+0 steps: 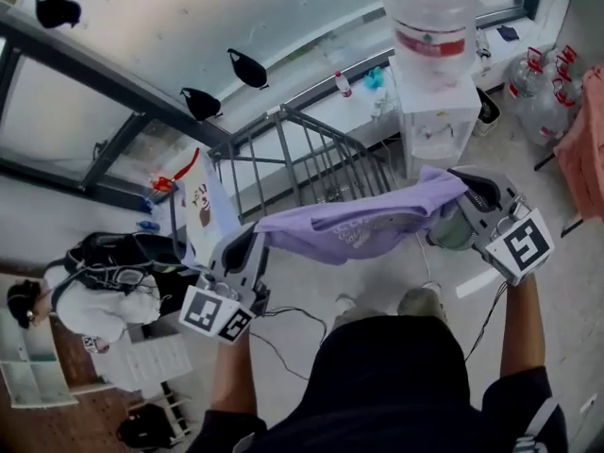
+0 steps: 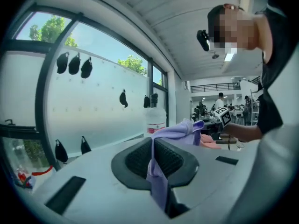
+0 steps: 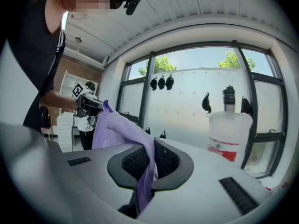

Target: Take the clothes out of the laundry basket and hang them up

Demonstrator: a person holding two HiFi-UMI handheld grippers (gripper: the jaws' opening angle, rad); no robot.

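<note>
Lilac garment (image 1: 349, 229) stretched between left tongs (image 1: 255, 241) and right tongs (image 1: 462, 185), each pinching an end, forearms (image 1: 517, 328) outstretched.

Bright frosted windows (image 1: 189, 26), pale floor (image 1: 377, 281)

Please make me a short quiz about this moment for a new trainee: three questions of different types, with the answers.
1. Multiple choice: the lilac fabric garment is held by A) the left gripper only, B) the right gripper only, C) both grippers.
2. True or false: the garment already hangs on the grey metal drying rack.
3. Open: what stands right of the rack, by the window?
Key: 1 C, each gripper's fingers are shut on one end. 2 False, it is stretched in the air between the grippers. 3 A white water dispenser with a large clear bottle.
</note>
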